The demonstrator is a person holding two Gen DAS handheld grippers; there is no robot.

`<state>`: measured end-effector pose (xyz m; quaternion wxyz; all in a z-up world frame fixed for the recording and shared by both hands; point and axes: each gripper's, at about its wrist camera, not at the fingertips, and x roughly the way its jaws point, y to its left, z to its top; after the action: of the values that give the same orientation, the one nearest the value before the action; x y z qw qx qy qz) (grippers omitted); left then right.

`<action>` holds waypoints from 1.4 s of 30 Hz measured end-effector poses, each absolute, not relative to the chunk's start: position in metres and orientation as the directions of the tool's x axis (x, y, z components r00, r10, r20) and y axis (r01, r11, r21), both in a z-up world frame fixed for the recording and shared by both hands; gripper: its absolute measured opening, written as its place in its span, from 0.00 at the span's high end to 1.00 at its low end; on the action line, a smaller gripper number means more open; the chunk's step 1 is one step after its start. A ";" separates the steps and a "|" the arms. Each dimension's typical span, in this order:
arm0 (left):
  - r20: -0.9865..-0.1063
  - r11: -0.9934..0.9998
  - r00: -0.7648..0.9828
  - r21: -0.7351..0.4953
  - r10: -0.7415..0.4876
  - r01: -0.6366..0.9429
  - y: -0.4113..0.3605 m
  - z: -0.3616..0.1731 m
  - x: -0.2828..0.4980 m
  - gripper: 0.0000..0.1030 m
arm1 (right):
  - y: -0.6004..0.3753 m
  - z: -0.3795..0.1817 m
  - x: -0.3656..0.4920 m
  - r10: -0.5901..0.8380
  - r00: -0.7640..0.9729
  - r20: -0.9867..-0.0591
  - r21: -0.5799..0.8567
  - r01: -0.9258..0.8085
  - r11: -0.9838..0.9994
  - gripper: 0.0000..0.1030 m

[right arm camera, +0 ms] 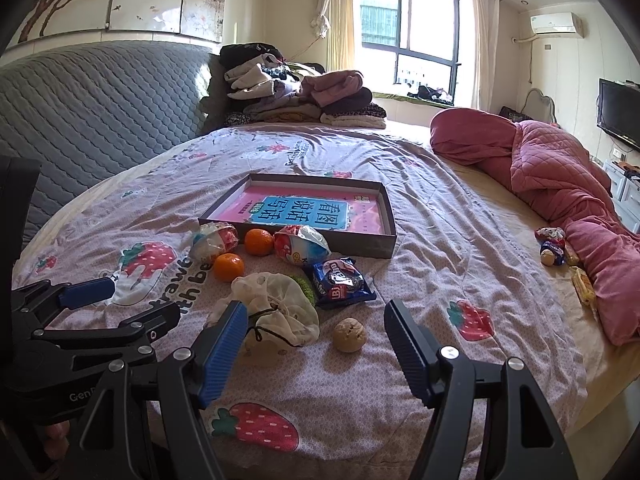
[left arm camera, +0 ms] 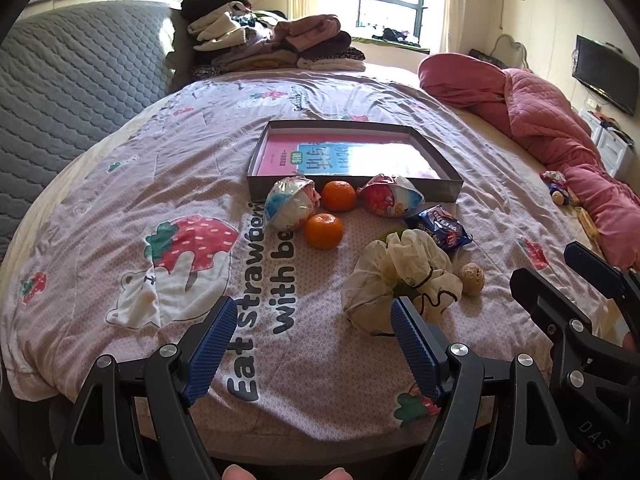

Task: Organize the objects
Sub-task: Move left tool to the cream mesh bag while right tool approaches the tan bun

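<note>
On the strawberry-print bedspread lies a shallow grey box (left arm camera: 256,160) (right arm camera: 384,216) holding a pink book (left arm camera: 280,156) (right arm camera: 360,216). In front of it sit two oranges (left arm camera: 324,231) (right arm camera: 228,267), two wrapped egg-shaped toys (left arm camera: 290,202) (right arm camera: 301,245), a blue cookie packet (left arm camera: 438,227) (right arm camera: 342,283), a tied whitish net bag (left arm camera: 394,276) (right arm camera: 276,304) and a walnut (left arm camera: 471,278) (right arm camera: 349,335). My left gripper (left arm camera: 312,316) stands open over the bedspread, left of the bag. Open too, my right gripper (right arm camera: 314,320) hovers just short of the bag and walnut, with nothing between its pads.
A pile of folded clothes (left arm camera: 276,44) (right arm camera: 304,96) sits at the far end of the bed. A pink quilt (left arm camera: 552,120) (right arm camera: 560,176) lies along the right, with small snacks (right arm camera: 554,246) beside it. A grey quilted headboard (left arm camera: 80,76) rises on the left.
</note>
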<state>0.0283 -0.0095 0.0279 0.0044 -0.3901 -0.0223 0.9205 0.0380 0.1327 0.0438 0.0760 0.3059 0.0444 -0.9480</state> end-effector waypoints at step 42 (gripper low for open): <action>-0.807 -0.993 -0.582 -0.121 0.104 -0.008 -0.001 -0.017 0.007 0.22 | 0.172 -0.004 0.025 -0.097 -0.728 -0.679 0.007 0.126 -0.992 0.32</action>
<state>0.0066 -0.0013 -0.0166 0.0315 -0.4561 -0.0522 0.8878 0.0254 0.1724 -0.0039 0.0598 0.3639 0.0199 -0.9293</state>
